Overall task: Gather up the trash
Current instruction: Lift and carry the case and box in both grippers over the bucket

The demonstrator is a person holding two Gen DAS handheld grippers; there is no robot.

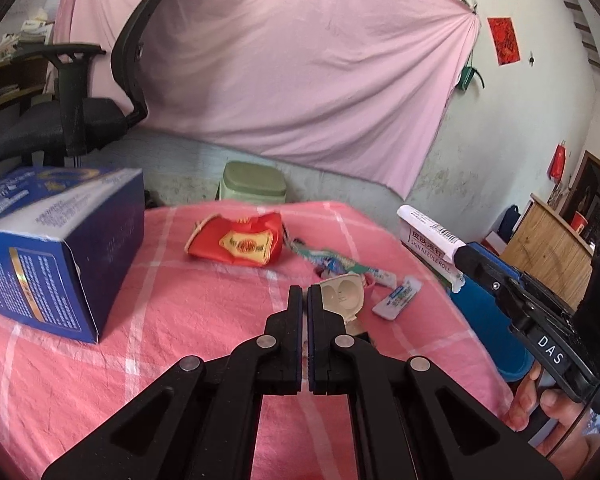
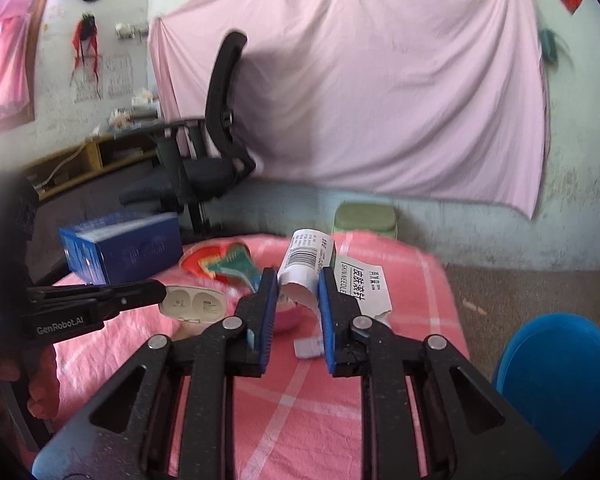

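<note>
A: Trash first. Where is the white torn carton (image 2: 306, 266)?

B: In the right gripper (image 2: 298, 280), clamped between the blue pads (image 2: 269, 304) and raised off the tabletop (image 1: 204, 320). It sits well to the right of the blue box (image 1: 56, 256), out past the cloth's far right edge in the left wrist view. Black print and a barcode are on it, and the lower edge is ragged.

A: Left gripper (image 1: 303, 294)?

B: Jaws fully together. A cream plastic shell (image 1: 342, 294) with two round hollows hangs from the tip, pinched at its edge, right of the blue box and nearer the camera.

A: Loose items?

B: All lie on the pink checked cloth, right of the blue box. The red packet (image 1: 236, 242) is nearest to it. After that come a green-and-white crumpled wrapper (image 1: 332, 262) and a small white sachet (image 1: 398, 298). A pink round piece (image 2: 286, 314) lies under the right gripper; it is too blurred to name.

A: Surroundings?

B: The blue bin (image 2: 560, 380) is on the floor, far right of the blue box, off the tabletop's edge. A green stool (image 1: 254, 182) stands beyond the tabletop, and a black office chair (image 1: 80, 120) stands behind the blue box. A pink sheet (image 1: 300, 60) is on the wall. A hand (image 1: 548, 412) grips the right gripper's handle.
</note>
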